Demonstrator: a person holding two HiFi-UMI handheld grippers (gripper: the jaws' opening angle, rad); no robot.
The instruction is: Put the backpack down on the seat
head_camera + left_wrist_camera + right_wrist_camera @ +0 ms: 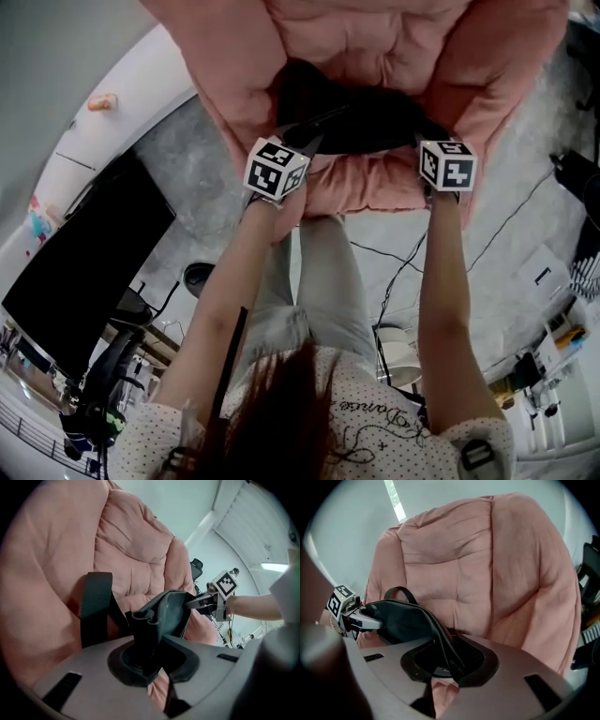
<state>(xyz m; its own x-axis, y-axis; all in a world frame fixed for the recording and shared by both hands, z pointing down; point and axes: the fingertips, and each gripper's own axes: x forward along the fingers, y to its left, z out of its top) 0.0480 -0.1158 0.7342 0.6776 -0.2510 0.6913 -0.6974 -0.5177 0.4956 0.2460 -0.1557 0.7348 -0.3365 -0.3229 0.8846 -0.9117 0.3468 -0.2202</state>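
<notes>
1. Backpack (352, 117), black and soft, sits low in the hollow of the pink chair (375, 37), across the seat (356, 187) and in front of the backrest. It is stretched sideways between the two grippers. I can't tell whether its bottom rests fully on the cushion.
2. In the left gripper view the backpack (164, 611) is a folded dark panel, and its wide shoulder strap (96, 606) lies flat against the pink padding (131, 541).
3. In the right gripper view the backpack (398, 618) has its carry loop (398, 592) standing up against the backrest (487, 564).
4. Left gripper (298, 141) holds the backpack's left end. In its own view the left gripper (150, 658) has its jaws pinching a bunched fold of the bag's edge.
5. Right gripper (433, 141) holds the backpack's right end. In its own view the right gripper (450, 663) has a dark piped edge of the bag running into its jaws, and the jaws are closed on it.
6. Each gripper shows in the other's view, gripping the far end: right (190, 604), left (377, 620).
7. Both of the person's arms (441, 281) reach straight forward and down to the chair, with grey trousers (323, 281) between them.
8. Surroundings: a black monitor (84, 272) to the left, a white desk (141, 94) behind it, and cables (394, 262) on the grey floor (511, 272).
</notes>
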